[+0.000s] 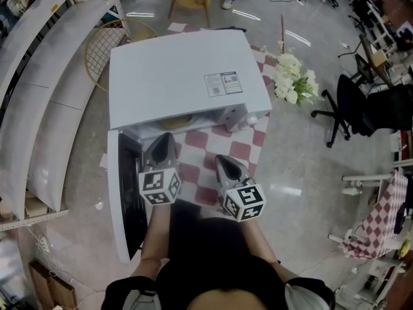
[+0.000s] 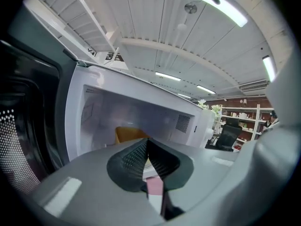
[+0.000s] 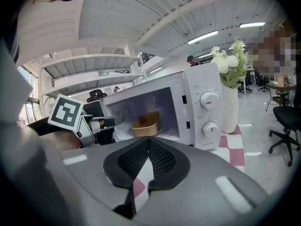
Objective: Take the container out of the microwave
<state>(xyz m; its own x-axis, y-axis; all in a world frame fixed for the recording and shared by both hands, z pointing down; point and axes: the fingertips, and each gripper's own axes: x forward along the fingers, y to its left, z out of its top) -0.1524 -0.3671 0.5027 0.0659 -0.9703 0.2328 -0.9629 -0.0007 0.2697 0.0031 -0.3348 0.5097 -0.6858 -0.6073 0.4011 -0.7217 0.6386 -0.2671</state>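
Sitting on the cavity floor, the container (image 3: 146, 124), a tan bowl, is inside the microwave (image 1: 174, 76) and untouched. The door (image 1: 119, 192) stands swung out to the left, so the opening is free. The left gripper (image 2: 146, 142) points into the opening from just in front of it, jaws pressed together with nothing between them. The right gripper (image 3: 148, 140) hangs a little farther back over the checked cloth (image 1: 200, 144), likewise closed and empty. The step in hand, as judged, is the approach. To do it well, one gripper should part its jaws before entering and go in level beneath the cavity roof. It should then take the bowl's near wall between the pads, lift only slightly, and draw straight out, clear of the door and of the vase (image 3: 230, 112) beside the dials.
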